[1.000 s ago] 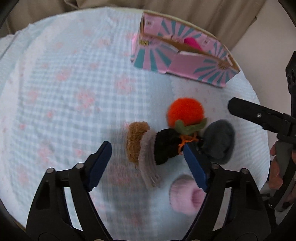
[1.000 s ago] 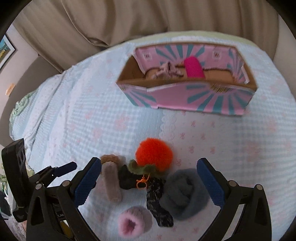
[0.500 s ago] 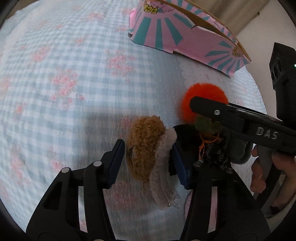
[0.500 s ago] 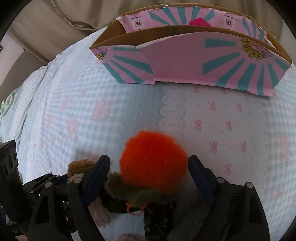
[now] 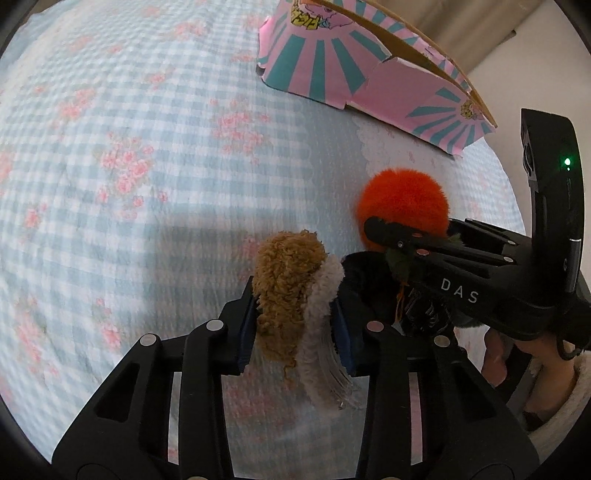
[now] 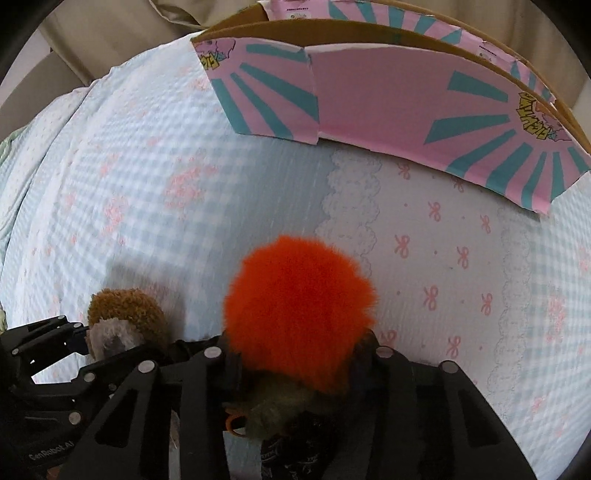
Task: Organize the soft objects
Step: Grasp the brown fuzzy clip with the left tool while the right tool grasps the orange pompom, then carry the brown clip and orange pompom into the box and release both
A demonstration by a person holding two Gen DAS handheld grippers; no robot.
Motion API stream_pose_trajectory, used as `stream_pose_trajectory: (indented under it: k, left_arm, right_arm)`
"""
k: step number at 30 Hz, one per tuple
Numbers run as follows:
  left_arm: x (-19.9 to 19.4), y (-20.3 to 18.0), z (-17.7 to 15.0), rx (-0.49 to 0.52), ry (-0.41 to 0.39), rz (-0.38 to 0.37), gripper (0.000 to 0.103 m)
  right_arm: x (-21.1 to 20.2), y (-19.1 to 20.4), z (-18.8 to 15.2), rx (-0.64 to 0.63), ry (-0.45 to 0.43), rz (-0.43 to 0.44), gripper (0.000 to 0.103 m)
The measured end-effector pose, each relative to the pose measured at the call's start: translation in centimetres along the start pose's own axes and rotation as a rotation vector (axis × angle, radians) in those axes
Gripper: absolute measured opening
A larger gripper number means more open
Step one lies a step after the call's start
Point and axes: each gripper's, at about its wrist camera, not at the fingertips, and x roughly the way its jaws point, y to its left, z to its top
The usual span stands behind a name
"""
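Note:
My left gripper [image 5: 295,328] is shut on a fluffy brown-and-beige hair clip [image 5: 291,295] lying on the bedspread; the clip also shows in the right wrist view [image 6: 125,321]. My right gripper [image 6: 295,362] is shut on an orange pompom [image 6: 299,310] with a green felt leaf [image 6: 273,410]; the pompom also shows in the left wrist view [image 5: 402,203]. A black patterned soft piece [image 5: 362,280] lies between the two grippers, mostly hidden. The right gripper crosses the left wrist view [image 5: 373,225] on the right.
A pink and teal cardboard box [image 6: 406,103] stands open at the far side of the bed, also in the left wrist view [image 5: 369,77]. The blue checked bedspread [image 5: 129,166] with pink flowers covers everything. Beige curtains [image 6: 129,26] hang behind.
Both grippers dropped down to the pile and closed: the left on the brown hair clip, the right on the orange pompom. The grey and pink fluffy pieces have gone out of view.

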Motion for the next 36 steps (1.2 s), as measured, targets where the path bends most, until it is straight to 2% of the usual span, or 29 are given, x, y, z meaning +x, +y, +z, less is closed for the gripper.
stream_pose_trajectory:
  k: [9, 16, 28, 36]
  left_arm:
    - [-2.4, 0.1, 0.8, -0.014, -0.043, 0.007, 0.032]
    - [-5.7, -0.9, 1.6, -0.022, -0.080, 0.027, 0.032]
    - [-14.4, -7.0, 3.4, -0.050, -0.188, 0.067, 0.032]
    - [-18.5, -12.7, 6.3, -0.066, -0.270, 0.082, 0.032]
  right_arm:
    - [-1.5, -0.3, 0.2, 0.038, -0.038, 0.034, 0.035]
    - [-4.9, -0.2, 0.7, 0.048, -0.085, 0.060, 0.035]
    - [-15.1, -0.8, 2.5, 0.043, -0.194, 0.107, 0.035]
    - [-22.8, -4.6, 2.8, 0.040, -0.237, 0.123, 0.035]
